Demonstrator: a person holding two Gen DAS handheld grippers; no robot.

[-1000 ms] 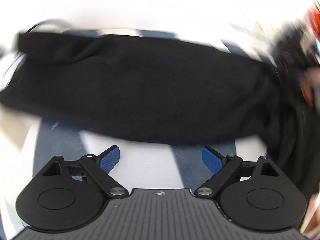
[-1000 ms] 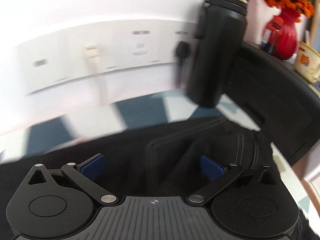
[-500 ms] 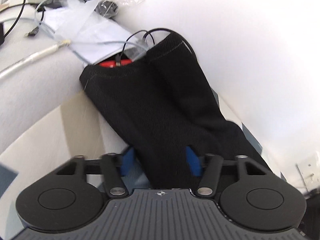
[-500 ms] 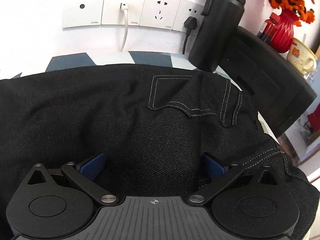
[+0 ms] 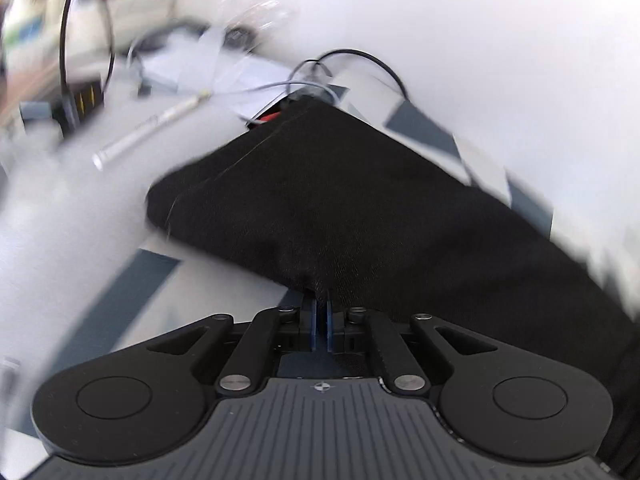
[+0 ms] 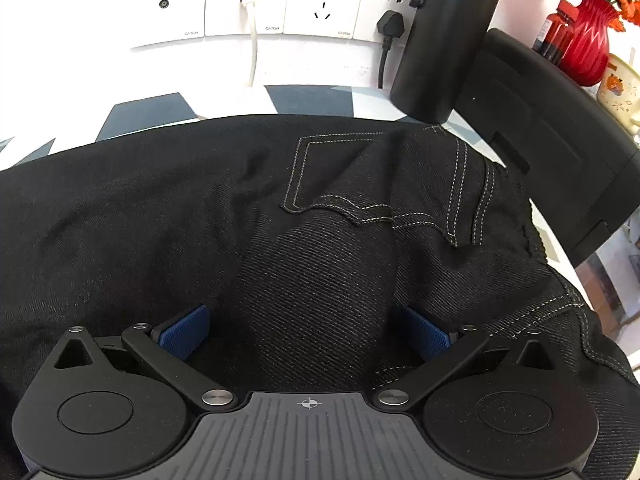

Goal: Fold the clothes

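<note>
I am working at a table pushed against a white wall in what looks like a lived-in room used as a workspace. A row of wall sockets (image 6: 280,4) holds a white cable and a black plug (image 6: 390,26). A black flask (image 6: 444,36), a red vase (image 6: 588,44) of orange flowers and a patterned mug (image 6: 620,88) stand by. To my left lie loose cables (image 5: 356,60), papers and a plastic bag, all blurred
</note>
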